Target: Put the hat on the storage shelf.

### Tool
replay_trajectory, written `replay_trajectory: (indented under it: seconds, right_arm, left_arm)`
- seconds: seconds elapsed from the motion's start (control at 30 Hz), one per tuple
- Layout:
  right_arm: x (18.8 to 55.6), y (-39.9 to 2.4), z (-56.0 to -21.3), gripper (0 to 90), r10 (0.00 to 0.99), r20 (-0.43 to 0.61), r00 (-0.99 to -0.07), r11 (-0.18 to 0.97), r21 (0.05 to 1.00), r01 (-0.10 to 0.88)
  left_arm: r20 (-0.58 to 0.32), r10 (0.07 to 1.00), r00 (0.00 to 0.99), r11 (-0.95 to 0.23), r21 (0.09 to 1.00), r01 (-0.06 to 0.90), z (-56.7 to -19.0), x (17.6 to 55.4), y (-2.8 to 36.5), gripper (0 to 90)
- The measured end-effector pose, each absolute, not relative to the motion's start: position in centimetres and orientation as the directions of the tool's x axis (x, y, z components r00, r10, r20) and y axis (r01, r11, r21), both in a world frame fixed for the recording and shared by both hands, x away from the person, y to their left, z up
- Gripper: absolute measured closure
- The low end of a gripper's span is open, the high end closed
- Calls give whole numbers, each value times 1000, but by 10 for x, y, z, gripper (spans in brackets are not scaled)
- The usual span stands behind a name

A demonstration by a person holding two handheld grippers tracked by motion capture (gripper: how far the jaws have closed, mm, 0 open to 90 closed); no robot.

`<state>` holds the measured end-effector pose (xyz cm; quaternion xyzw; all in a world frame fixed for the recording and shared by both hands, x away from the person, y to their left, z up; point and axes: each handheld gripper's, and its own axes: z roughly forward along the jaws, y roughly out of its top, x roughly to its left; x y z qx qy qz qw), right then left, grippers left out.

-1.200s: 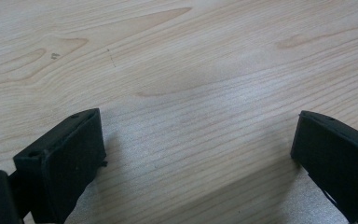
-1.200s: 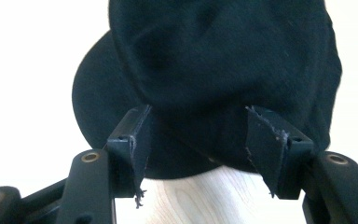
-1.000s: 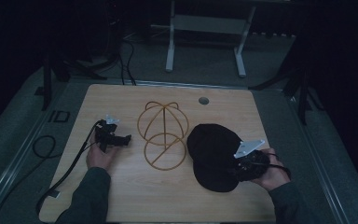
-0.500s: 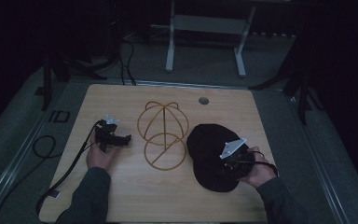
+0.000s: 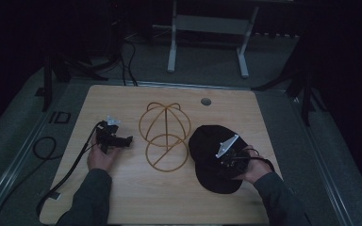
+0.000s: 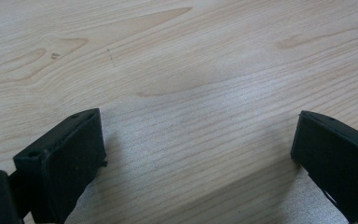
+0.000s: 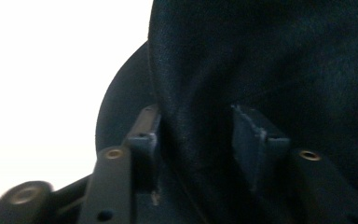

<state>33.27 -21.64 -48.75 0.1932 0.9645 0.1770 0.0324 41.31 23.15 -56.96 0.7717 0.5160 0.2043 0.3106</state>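
A black cap lies on the right half of the wooden table. Beside it, mid-table, stands a cap-shaped frame of tan wire. My right gripper is low over the cap's near right part. In the right gripper view its jaws straddle a raised fold of the cap's cloth. They have just been closing, and the right pad's face still shows bare. My left gripper rests left of the wire frame, open over bare wood.
A round grommet hole sits near the table's far edge. The left gripper's cable trails off the near left corner. Beyond the table stands a grey metal stand on dark floor.
The right hand has slid left and down onto the cap, and its jaws have narrowed around the cloth. The left hand and gripper have stayed put.
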Motion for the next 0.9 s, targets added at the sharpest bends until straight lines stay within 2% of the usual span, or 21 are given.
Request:
replay_trajectory:
  seconds: [0.27,0.47,0.9]
  right_arm:
    - [341,-215,-494,576,385,63,-921,861,334,383]
    - [345,-216,-495,725,358,134,-924,864,329,382]
    - [340,-208,-488,778,300,94,-949,908,277,314]
  left_arm:
    - [-5,923,384,-274,690,669,-570,413,231,23]
    - [-5,923,384,-274,690,669,-570,413,231,23]
    - [-5,923,384,-275,690,669,-570,413,231,23]
